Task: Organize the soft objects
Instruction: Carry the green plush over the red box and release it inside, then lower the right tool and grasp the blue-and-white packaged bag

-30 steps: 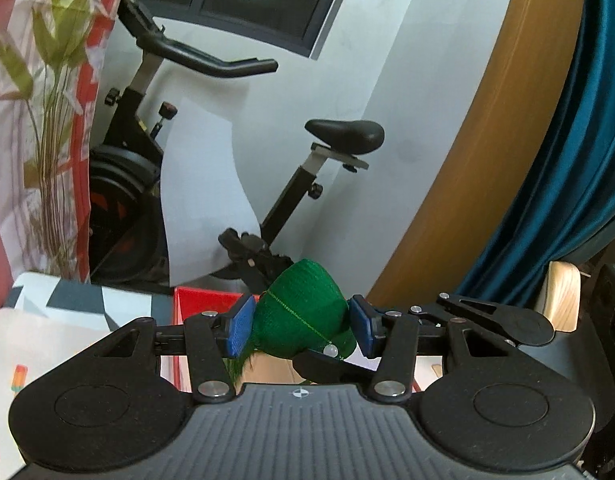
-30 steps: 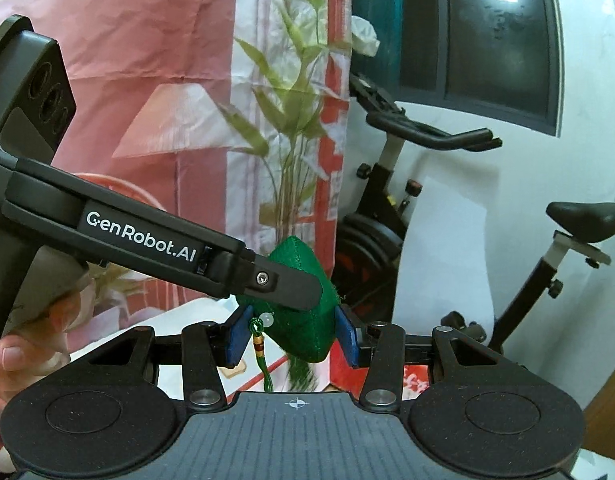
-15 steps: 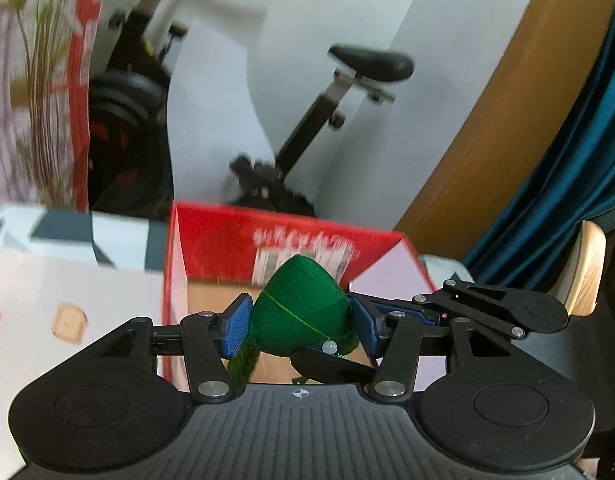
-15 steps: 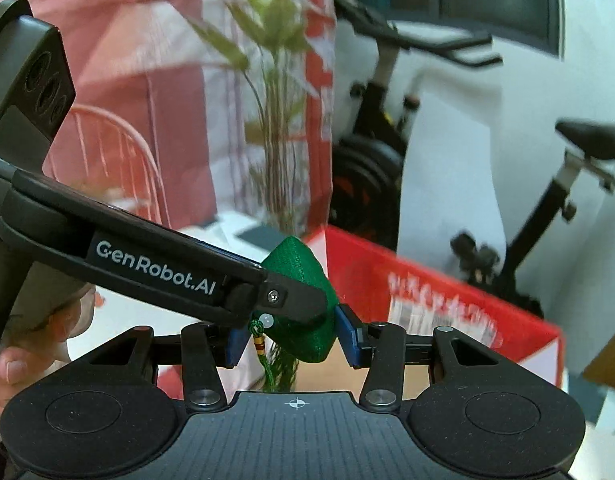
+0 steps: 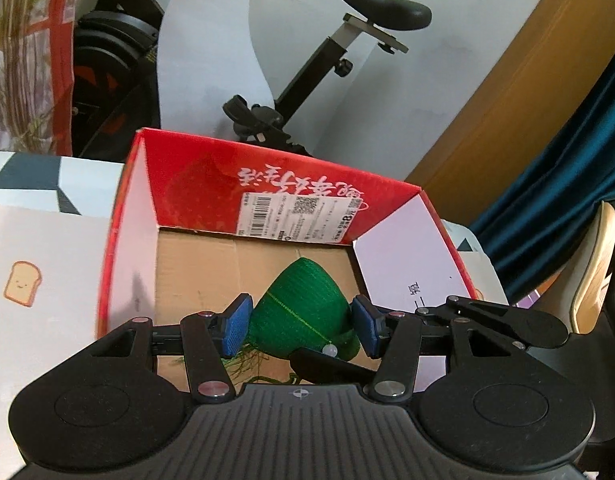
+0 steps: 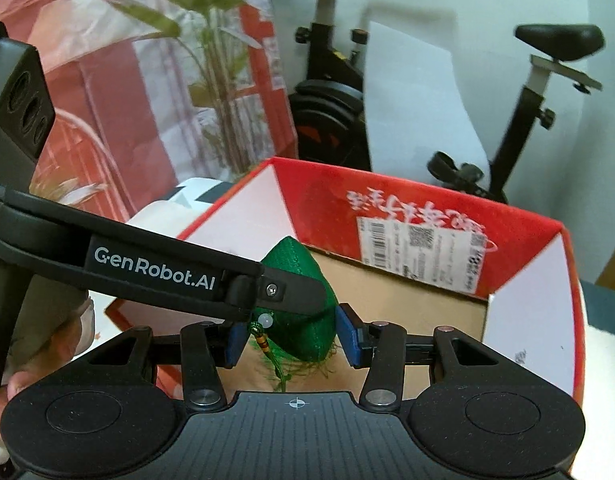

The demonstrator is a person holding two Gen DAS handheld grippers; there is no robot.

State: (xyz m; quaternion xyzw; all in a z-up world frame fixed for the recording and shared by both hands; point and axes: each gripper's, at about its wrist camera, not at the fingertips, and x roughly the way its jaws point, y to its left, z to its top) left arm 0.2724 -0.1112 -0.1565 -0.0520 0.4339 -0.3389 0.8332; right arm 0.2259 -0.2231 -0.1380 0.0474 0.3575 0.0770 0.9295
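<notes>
We hold a green knitted cone [image 5: 303, 312] between both grippers at once, above the open red cardboard box [image 5: 195, 172]. In the left wrist view our left gripper [image 5: 301, 326] has its blue fingers [image 5: 237, 324] pressed against the two flanks of the cone, about half spread, and the cone's pointed tip aims away from us toward the far wall of the box. One black finger of the right gripper crosses below the cone, just under a small white bead [image 5: 329, 349] on its near edge.

In the right wrist view our right gripper [image 6: 291, 334] has its fingers [image 6: 349, 330] set somewhat narrow on the same cone [image 6: 307, 320], touching its sides. The arm of the left gripper, with white lettering, slants across from the left and lies over the cone. A white bead [image 6: 265, 321], a short beaded cord and a green tassel [image 6: 283, 372] hang from the cone's lower end.

The box stands on a white surface [image 5: 39, 248] printed with a toast cartoon [image 5: 21, 283]. Its bare brown floor shows under the cone, and a shipping label [image 5: 295, 216] sits on its far inner wall. Behind the box stand an exercise bike [image 5: 347, 48] and a plant [image 6: 211, 60].
</notes>
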